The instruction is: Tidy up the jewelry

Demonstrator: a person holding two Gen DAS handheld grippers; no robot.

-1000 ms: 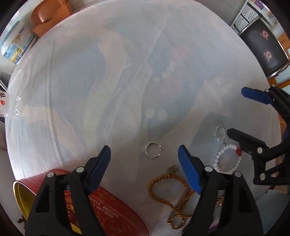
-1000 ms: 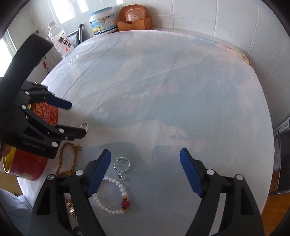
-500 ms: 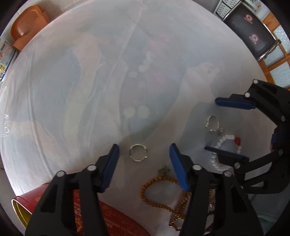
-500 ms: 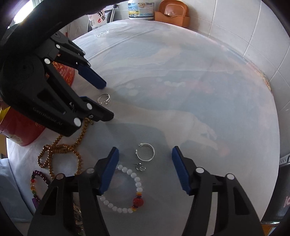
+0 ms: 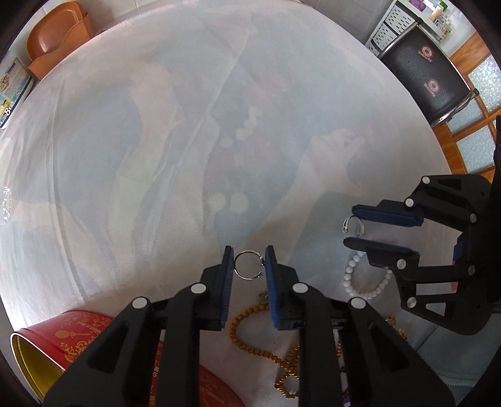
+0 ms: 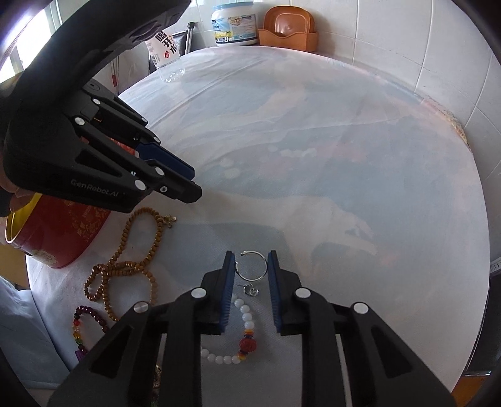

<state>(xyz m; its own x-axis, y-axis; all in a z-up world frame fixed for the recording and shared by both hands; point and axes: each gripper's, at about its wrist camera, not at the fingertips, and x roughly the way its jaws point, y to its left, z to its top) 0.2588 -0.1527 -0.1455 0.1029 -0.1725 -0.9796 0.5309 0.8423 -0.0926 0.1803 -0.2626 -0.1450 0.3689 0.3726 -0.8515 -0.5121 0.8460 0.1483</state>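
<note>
Two open silver rings lie on the white tablecloth. My left gripper points down at one ring; its jaws are closing, and the blue pads touch both sides of the ring. My right gripper is closing the same way around the other ring, pads against it. In the left wrist view the right gripper brackets its ring. The left gripper hides its ring in the right wrist view. Near the front edge lie a white bead bracelet, a small stud and a brown bead necklace.
A red tin with a gold inside lies on its side at the left edge. A dark multi-coloured bracelet lies beside the necklace. At the back stand an orange holder, a tub and a water bottle. A black chair is beyond the table.
Both grippers went from wide open to narrow, each pair of pads drawing in onto its silver ring. Both tilted further down, and each ring came in between the fingertips.
</note>
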